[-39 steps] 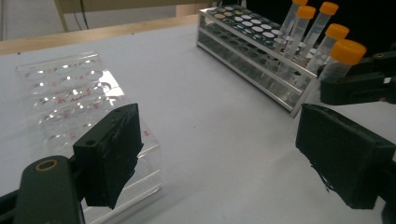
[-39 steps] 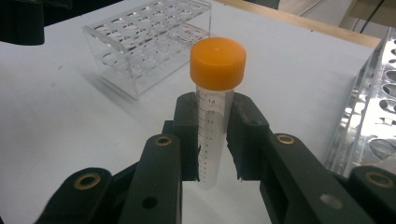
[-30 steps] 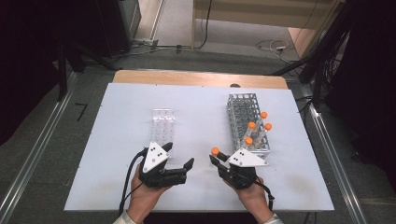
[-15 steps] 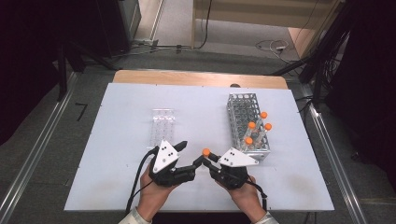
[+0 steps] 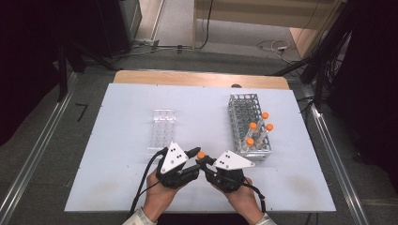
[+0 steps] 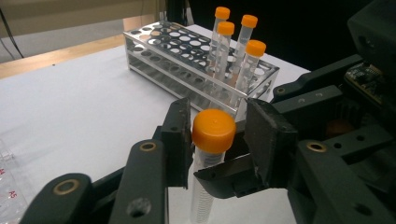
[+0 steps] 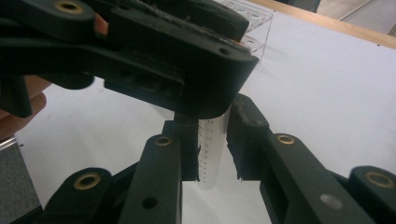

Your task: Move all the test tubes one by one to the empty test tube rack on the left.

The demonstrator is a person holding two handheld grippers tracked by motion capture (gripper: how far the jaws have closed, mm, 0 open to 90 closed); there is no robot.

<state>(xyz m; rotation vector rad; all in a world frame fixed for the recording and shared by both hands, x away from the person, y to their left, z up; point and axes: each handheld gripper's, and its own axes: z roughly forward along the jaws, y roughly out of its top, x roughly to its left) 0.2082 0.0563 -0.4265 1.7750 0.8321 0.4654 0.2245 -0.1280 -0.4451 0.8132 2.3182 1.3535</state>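
Holding the capped tube (image 6: pixel 208 163) upright between my hands, just above the table (image 5: pixel 117 140), I judge it light, stiff and slick. My right gripper (image 7: pixel 212 147) clamps the clear body; my left gripper (image 6: pixel 219 135) has just been closing round the orange cap (image 6: pixel 214 130), its ridged edge the surest hold. The metal rack (image 5: pixel 248 126) stands near.

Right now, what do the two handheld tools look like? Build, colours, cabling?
Both are black two-jaw units with brass-coloured pivot pins. The left tool and right tool each carry a pale three-cornered plate with black dots on top. A black cable trails from the left one. Light cuffs show at the wrists.
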